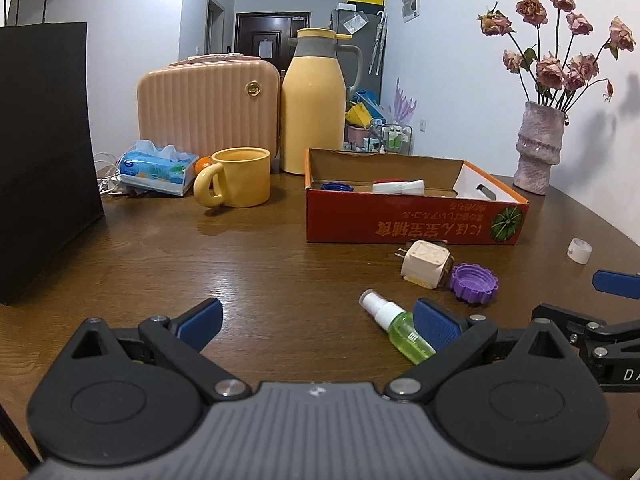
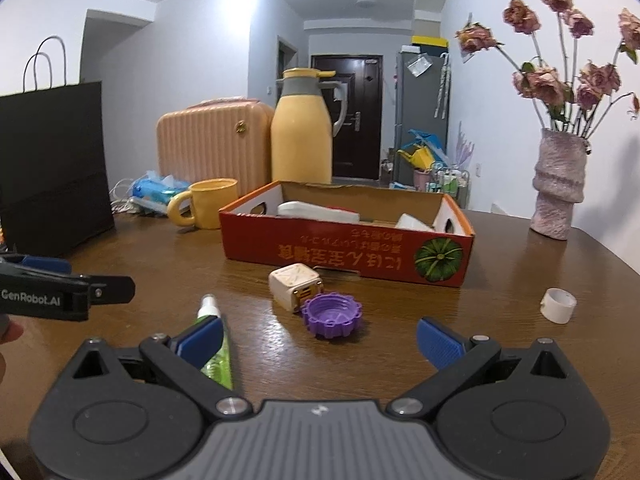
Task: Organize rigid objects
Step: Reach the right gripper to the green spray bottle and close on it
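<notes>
A shallow red cardboard box sits mid-table with a few white items and a blue cap inside. In front of it lie a cream plug adapter, a purple ridged cap, a green spray bottle and a small white ring cap. My left gripper is open and empty, its right finger beside the spray bottle. My right gripper is open and empty, just short of the purple cap, its left finger over the bottle.
A yellow mug, tissue pack, pink case and yellow thermos jug stand at the back. A black paper bag fills the left side. A pink vase of dried roses stands at the right.
</notes>
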`<state>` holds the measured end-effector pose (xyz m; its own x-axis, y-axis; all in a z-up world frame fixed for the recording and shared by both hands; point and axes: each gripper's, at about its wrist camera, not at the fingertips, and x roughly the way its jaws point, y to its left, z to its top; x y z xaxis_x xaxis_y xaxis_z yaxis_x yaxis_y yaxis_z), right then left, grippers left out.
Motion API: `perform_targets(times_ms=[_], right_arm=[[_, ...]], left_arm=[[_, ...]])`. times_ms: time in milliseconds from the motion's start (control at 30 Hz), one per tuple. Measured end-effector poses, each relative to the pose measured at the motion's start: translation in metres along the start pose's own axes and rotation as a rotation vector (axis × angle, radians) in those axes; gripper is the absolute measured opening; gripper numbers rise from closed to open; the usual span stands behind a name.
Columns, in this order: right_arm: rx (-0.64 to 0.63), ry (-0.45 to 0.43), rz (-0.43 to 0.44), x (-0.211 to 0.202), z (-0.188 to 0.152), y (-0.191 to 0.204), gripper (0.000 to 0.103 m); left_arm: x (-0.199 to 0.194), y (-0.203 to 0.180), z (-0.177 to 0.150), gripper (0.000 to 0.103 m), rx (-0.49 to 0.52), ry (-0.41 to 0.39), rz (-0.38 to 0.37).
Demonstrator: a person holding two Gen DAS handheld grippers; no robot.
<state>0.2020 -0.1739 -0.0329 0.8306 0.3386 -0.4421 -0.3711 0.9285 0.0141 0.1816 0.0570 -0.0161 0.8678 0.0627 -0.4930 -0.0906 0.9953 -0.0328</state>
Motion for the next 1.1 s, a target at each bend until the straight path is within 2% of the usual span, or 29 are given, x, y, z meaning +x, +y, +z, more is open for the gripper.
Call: perform_targets(times_ms=[433, 800, 1000, 1067, 1100], right_arm=[[-0.061, 0.124, 0.097, 0.035, 0.006, 0.031, 0.103], [-0.13, 0.23, 0.1, 0.071, 0.007, 0.055, 0.094], [-0.12, 0.277, 0.114, 0.088, 0.007, 0.059, 0.08], [-0.108, 0.299, 0.13, 0.093, 0.007, 0.058, 0.068], [-0.1, 0.305, 0.139, 0.094, 0.007, 0.057, 0.067]], left_arm=[[0.008, 0.02, -0.005, 0.103, 0.006, 0.045, 0.02], [0.014, 0.045, -0.009, 0.103, -0.048, 0.068, 0.035], [0.019, 0.052, -0.01, 0.103, -0.059, 0.079, 0.037], [0.02, 0.054, -0.011, 0.103, -0.062, 0.081, 0.035], [0.02, 0.054, -0.011, 0.103, -0.062, 0.081, 0.033]])
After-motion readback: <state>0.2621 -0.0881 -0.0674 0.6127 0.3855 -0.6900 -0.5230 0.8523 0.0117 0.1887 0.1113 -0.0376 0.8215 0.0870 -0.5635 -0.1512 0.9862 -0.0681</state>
